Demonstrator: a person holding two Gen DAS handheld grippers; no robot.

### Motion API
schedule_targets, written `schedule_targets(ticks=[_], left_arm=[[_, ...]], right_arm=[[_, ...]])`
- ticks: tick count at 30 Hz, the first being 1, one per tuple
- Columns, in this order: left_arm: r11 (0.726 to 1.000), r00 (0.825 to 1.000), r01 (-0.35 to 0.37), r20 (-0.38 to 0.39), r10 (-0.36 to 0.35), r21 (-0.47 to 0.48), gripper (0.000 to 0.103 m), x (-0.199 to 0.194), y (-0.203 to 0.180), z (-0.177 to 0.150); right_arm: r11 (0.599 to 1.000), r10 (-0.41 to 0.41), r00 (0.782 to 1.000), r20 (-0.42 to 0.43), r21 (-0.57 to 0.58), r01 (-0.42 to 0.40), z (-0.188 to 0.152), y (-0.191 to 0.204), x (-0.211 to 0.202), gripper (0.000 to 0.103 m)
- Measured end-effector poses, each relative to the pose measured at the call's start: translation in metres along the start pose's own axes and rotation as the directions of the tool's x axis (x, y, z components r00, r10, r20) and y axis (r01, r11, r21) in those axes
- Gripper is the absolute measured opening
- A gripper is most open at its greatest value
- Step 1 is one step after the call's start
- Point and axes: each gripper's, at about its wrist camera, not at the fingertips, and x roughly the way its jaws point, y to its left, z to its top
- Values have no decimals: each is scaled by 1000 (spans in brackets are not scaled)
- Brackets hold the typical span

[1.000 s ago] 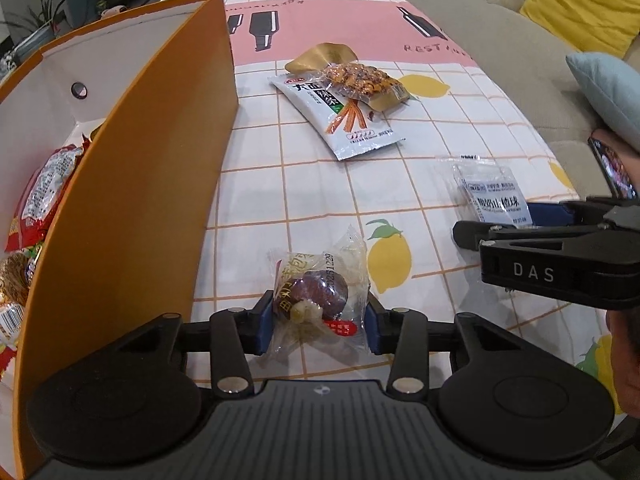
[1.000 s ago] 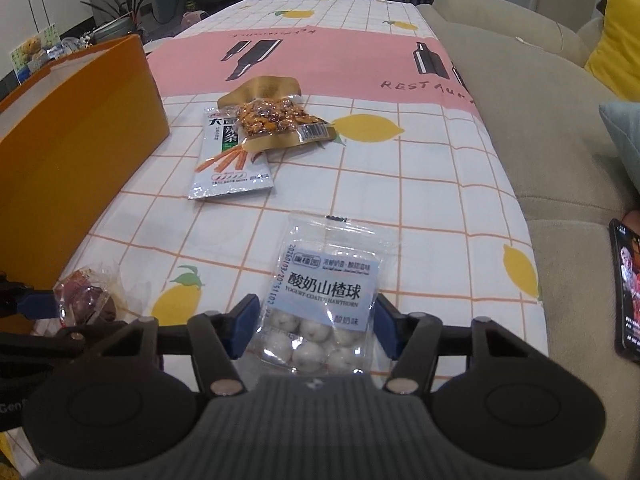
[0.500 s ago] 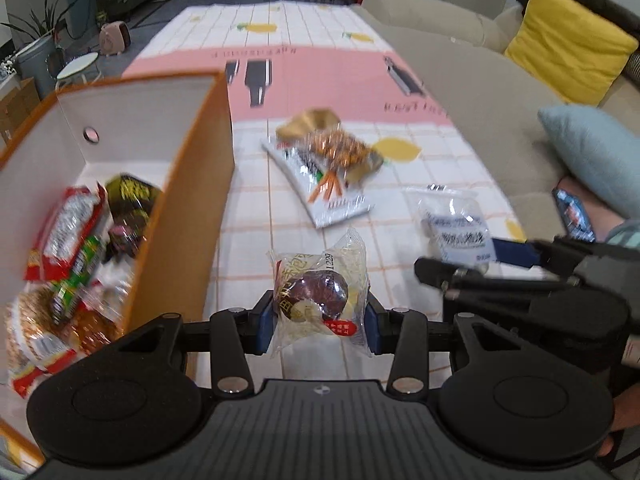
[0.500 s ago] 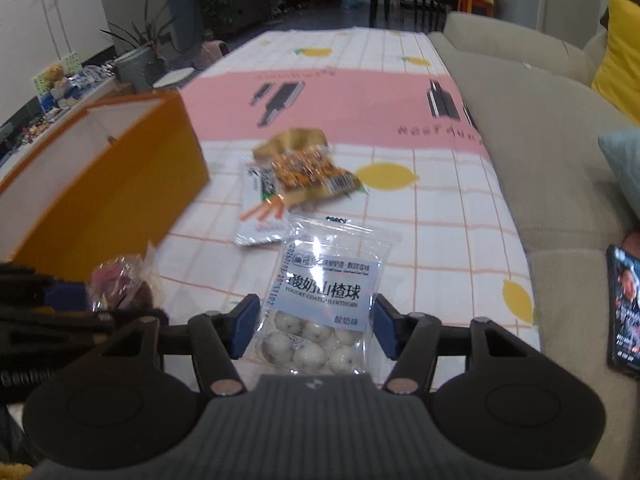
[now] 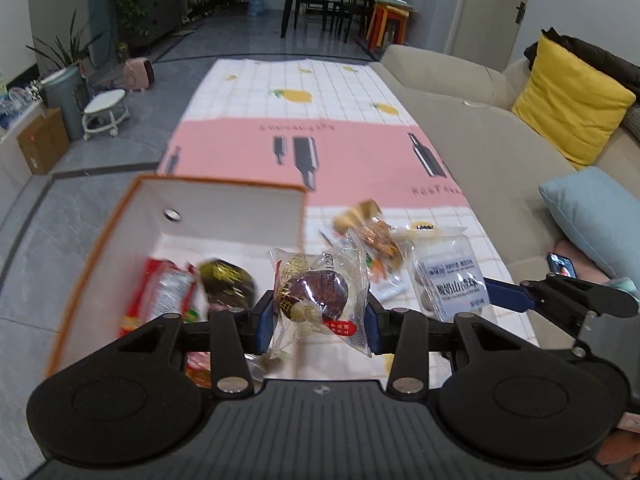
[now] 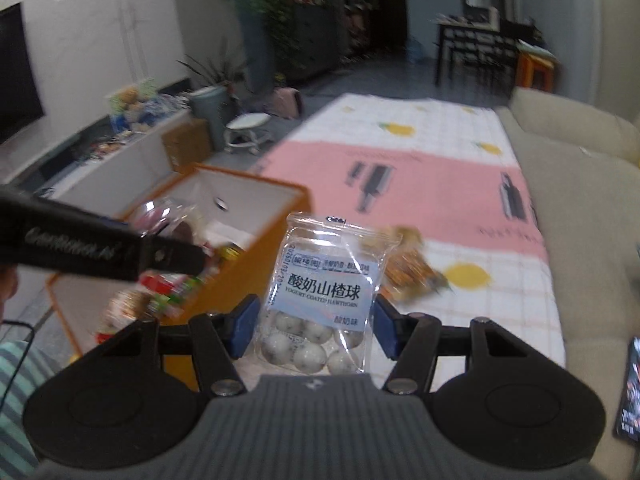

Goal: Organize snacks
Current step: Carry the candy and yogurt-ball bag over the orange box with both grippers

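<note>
My left gripper (image 5: 318, 318) is shut on a clear packet with a dark brown pastry (image 5: 318, 294), held high above the table by the right wall of the orange box (image 5: 224, 196). My right gripper (image 6: 316, 324) is shut on a clear bag of yogurt-coated hawthorn balls (image 6: 320, 296), lifted to the right of the orange box (image 6: 256, 248). The box holds several snacks (image 5: 168, 296). That bag also shows in the left wrist view (image 5: 452, 280). The left gripper's arm (image 6: 92, 244) crosses the right wrist view at left.
Two snack packs lie on the lemon-print tablecloth (image 5: 360, 152): a peanut pack (image 5: 372, 228) over a white stick pack (image 5: 384, 284). A beige sofa (image 5: 480, 136) with yellow (image 5: 568, 100) and blue (image 5: 592, 216) cushions runs along the right. A phone (image 5: 562, 265) lies on it.
Both grippers have risen well above the table with their packets and swung left toward the orange box, whose inside now shows from above.
</note>
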Motion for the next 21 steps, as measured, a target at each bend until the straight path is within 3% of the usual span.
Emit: schedule_targets(ticks=[5,11,17,21], left_arm=[[998,999,-36,2,36,48,49,-9,27,16],[991,997,-58,-38,63,119,49,6,62,29],[976,992,-74,-84,93,205,49,41,84,31],[965,988,-66,-117,98,253,49,66,96,32]], right_arm=[[996,75,997,-4,-56,-75,27,28,2,58],[980,176,982,-65,-85,-181,62,54,22,58],[973,210,968,-134,-69,-221,89,71,71,58],[965,199,966,-168,-136,-222,98,77,104,58]])
